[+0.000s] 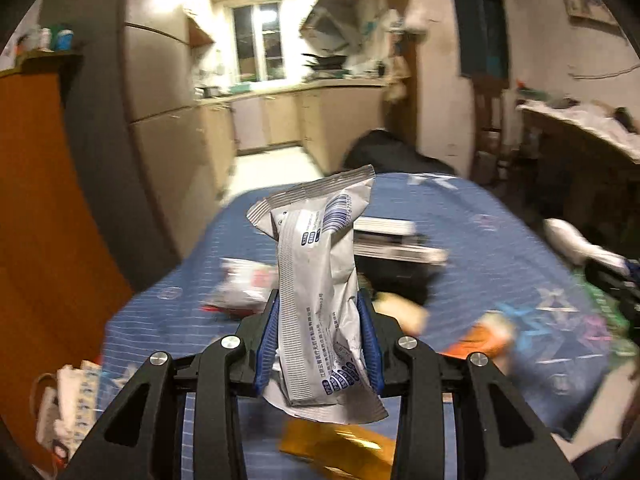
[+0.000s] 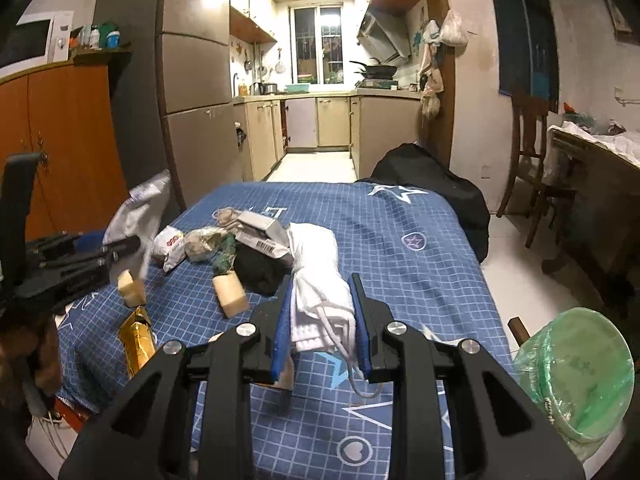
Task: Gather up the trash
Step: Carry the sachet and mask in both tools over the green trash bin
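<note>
My left gripper (image 1: 318, 300) is shut on a silver-grey foil wrapper (image 1: 320, 280) and holds it upright above the blue checked table (image 1: 500, 240). It shows from the right wrist view (image 2: 120, 248) at the left, with the wrapper (image 2: 140, 208) raised. My right gripper (image 2: 322, 284) is shut on a white face mask (image 2: 320, 280) over the table (image 2: 420, 260). Trash lies on the table: a gold wrapper (image 2: 138, 340), a red-and-white packet (image 2: 172, 246), a crumpled paper ball (image 2: 204, 242), a grey box (image 2: 260, 232), a black cloth (image 2: 260, 272) and tan blocks (image 2: 230, 296).
A bin lined with a green bag (image 2: 576, 372) stands at the table's right. A black bag (image 2: 432, 184) sits at the far edge. An orange cabinet (image 2: 60, 140) and a fridge (image 2: 192, 100) are left, a chair (image 2: 532, 152) right.
</note>
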The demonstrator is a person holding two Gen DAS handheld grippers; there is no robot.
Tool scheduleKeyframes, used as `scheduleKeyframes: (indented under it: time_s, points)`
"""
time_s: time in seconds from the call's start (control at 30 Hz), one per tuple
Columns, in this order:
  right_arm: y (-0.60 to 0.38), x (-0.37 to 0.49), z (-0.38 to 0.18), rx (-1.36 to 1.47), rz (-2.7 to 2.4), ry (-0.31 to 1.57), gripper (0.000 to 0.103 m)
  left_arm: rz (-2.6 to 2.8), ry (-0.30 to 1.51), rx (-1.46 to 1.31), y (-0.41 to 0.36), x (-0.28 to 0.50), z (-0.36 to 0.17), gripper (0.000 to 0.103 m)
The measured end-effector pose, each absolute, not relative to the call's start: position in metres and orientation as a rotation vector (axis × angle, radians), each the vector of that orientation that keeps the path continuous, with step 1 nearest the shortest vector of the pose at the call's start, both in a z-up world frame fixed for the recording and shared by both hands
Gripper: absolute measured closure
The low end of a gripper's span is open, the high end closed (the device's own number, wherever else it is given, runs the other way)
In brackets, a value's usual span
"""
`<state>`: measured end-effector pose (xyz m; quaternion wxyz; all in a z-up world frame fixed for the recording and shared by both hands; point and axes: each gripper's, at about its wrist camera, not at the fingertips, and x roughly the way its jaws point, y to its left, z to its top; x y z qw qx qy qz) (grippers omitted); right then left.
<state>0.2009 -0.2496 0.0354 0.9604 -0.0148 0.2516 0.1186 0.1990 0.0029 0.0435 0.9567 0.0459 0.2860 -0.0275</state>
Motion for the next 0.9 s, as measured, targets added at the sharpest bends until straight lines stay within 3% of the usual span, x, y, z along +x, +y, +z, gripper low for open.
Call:
scheduleKeyframes:
  time_s: [0.9]
  points:
    - [-0.452, 0.148, 0.08, -0.001, -0.206, 0.436, 0.077, -0.633, 0.618, 0.072, -0.314, 0.21, 0.077, 0.065]
